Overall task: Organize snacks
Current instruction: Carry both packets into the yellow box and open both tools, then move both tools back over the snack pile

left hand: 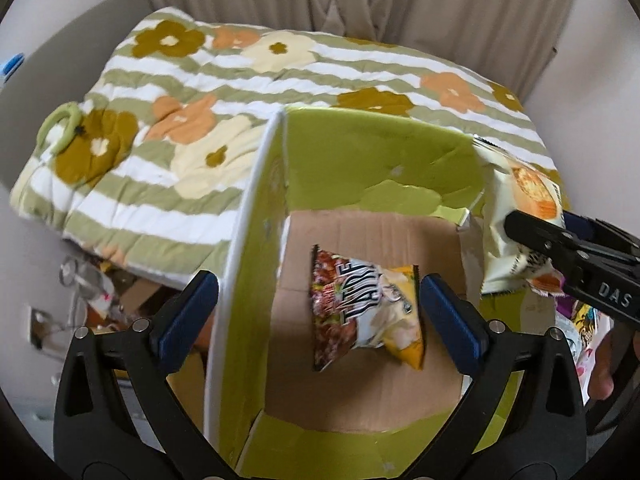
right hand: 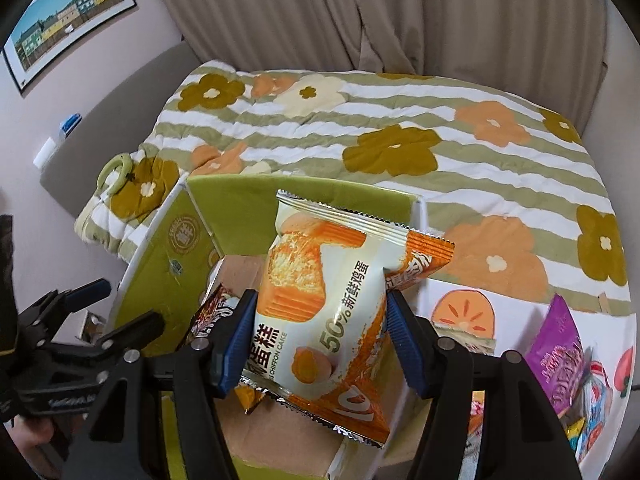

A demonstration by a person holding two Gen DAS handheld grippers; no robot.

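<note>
A green cardboard box (left hand: pixel 380 152) stands open with a bare brown floor. On that floor lies a red, white and yellow chip bag (left hand: pixel 368 312). My left gripper (left hand: pixel 320 300) hangs open above the box, one finger outside the left wall and one inside, with nothing pressed between its pads. My right gripper (right hand: pixel 320 300) is shut on a white and orange chiffon cake pack (right hand: pixel 320 280), held over the box (right hand: pixel 168 272). In the left wrist view that pack (left hand: pixel 516 200) hangs at the box's right rim in the right gripper (left hand: pixel 560 248). The left gripper (right hand: pixel 120 306) shows at the lower left of the right wrist view.
Behind the box lies a bed with a striped floral quilt (right hand: pixel 400 128), with curtains beyond. A white box printed with a persimmon (right hand: pixel 460 312) holds a purple snack bag (right hand: pixel 560 348) and other packets to the right. A green ring (left hand: pixel 60 128) rests on the quilt. Clutter fills the floor (left hand: pixel 100 292) on the left.
</note>
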